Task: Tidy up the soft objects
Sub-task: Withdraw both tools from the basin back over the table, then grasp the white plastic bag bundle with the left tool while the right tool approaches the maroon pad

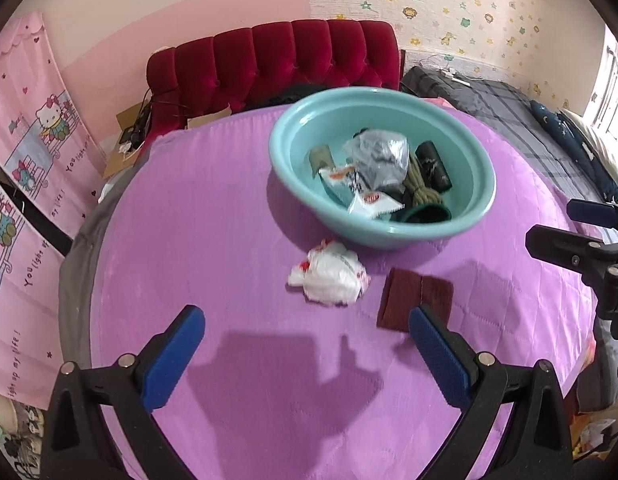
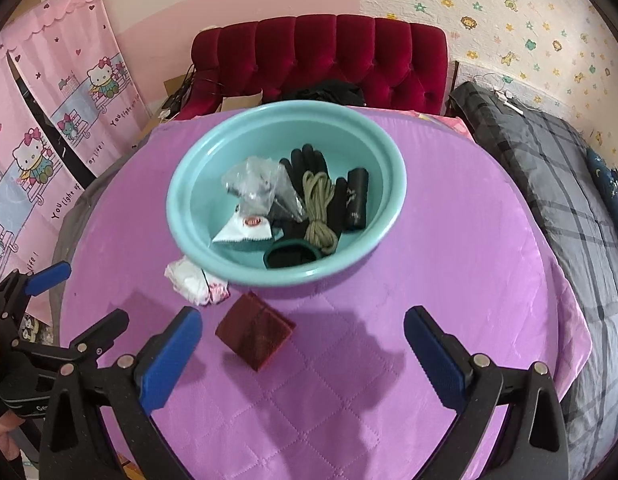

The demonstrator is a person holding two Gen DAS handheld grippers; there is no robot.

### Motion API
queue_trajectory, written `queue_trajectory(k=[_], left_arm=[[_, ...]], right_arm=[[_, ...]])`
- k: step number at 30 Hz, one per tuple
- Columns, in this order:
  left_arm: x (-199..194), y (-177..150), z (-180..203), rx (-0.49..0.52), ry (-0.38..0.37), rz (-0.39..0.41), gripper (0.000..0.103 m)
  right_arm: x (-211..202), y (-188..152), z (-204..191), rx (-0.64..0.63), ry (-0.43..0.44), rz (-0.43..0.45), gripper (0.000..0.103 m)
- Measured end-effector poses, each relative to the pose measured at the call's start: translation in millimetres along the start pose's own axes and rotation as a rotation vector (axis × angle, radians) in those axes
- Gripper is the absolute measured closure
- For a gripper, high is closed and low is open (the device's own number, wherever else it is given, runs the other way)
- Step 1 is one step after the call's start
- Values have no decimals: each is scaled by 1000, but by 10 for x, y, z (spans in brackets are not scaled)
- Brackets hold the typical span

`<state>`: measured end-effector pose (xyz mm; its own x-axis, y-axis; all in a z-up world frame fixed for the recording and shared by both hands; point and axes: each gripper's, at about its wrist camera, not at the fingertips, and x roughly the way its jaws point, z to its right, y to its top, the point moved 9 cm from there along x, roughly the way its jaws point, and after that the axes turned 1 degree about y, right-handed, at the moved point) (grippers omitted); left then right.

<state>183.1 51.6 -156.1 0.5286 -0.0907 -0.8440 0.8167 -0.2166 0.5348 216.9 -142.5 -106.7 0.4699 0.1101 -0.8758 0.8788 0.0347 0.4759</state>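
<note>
Two soft items are lying outside the teal basin [image 2: 287,276]: a crumpled white plastic bag [image 1: 329,278] touching its near wall, and a folded maroon cloth [image 2: 255,330] just beside that. Inside, a glove, an olive cord bundle [image 2: 319,212], sachets and a clear bag are already sitting, so the job looks mostly done. Left gripper [image 1: 307,354] and right gripper [image 2: 303,354] are both hanging spread wide, gripping nothing. Purple quilt [image 2: 449,280] is giving open room nearside; its edges are dropping away on both flanks.

both grippers [image 1: 307,354] [image 2: 303,354]: black frames, silver screws, jaws padded in textured blue.
</note>
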Motion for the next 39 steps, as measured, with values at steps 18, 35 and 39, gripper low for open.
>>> queue_trajectory(k=[18,35,39], left_arm=[[308,-169,-7,-12,-38,-48,0],[990,51,142,14,-58,-26,0],[1075,42,161,14,-76,-2,0]], right_arm=[[282,-415,13,47,-10,-51,0],[582,-622,72,82,-34,-117,0],[693,-643,74,89,-40,-129,0]])
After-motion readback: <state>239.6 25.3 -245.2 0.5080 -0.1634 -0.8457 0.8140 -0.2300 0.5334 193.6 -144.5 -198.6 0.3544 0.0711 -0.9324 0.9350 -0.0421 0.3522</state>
